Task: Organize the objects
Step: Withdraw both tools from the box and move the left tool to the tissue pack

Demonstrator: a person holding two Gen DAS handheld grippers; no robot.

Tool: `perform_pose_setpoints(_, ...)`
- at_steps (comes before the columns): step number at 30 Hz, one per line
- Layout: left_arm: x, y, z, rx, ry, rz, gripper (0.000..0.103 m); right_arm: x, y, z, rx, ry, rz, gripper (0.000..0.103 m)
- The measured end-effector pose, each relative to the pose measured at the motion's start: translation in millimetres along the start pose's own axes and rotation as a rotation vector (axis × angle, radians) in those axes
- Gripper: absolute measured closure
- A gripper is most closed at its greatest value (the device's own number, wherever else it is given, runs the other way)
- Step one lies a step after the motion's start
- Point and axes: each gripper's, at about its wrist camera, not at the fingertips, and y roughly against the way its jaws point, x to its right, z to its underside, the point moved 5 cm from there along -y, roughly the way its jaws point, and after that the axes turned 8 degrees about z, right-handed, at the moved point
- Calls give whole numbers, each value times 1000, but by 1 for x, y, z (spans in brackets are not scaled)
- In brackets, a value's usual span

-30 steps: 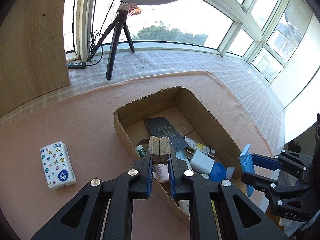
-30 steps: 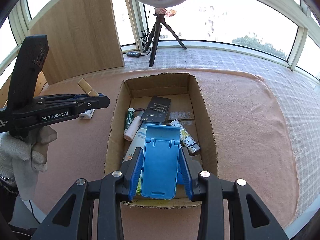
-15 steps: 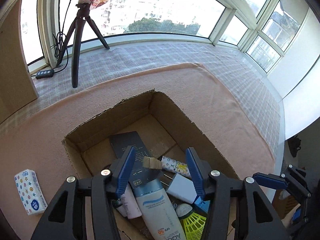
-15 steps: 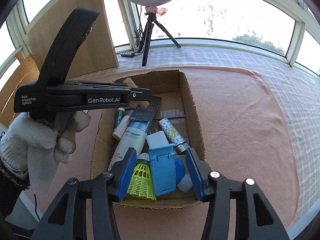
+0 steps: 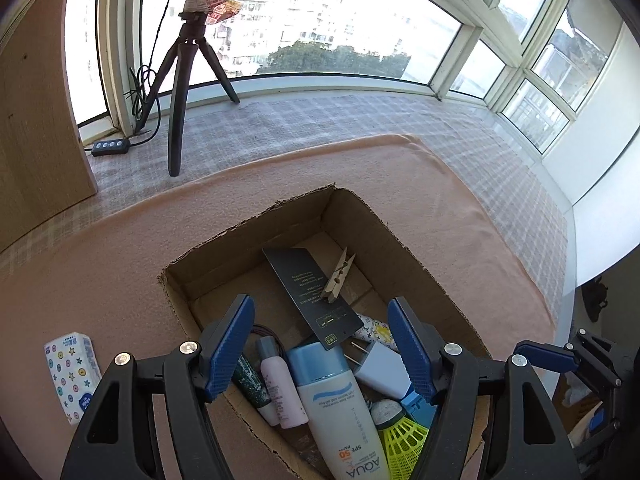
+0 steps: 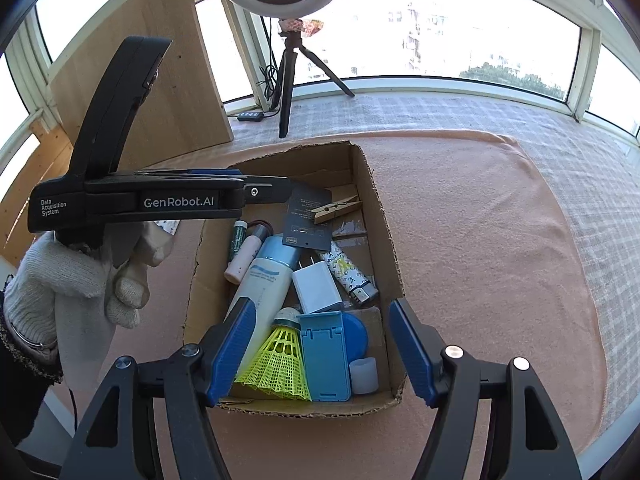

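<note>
Both grippers stand spread and empty: left gripper (image 5: 322, 344), right gripper (image 6: 322, 354). The cardboard box (image 6: 382, 216) at frame centre holds the clothespin (image 6: 335, 209). The tissue pack (image 5: 72, 376), lower left, lies outside; approach it square and low.

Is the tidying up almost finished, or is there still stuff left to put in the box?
Nearly done. The cardboard box already holds lots: the clothespin, the blue stand, the yellow shuttlecock, the sunscreen bottle and more. Nothing is in hand: the left gripper and right gripper are both open and empty above the box. One thing is left outside: the tissue pack on the cloth beside the box.
</note>
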Motion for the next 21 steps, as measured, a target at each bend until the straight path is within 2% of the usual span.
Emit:
perform_pose_setpoints(4,-22,15,6,3,12,-49,31,-4,0,2,2,-6,-14,38)
perform_pose_setpoints(12,-89,45,19,13,111,-144,31,-13,1,9,5,-38,-74,38)
perform_pose_setpoints(21,-166,60,33,9,199,-261,33,-32,13,9,40,-38,-73,38)
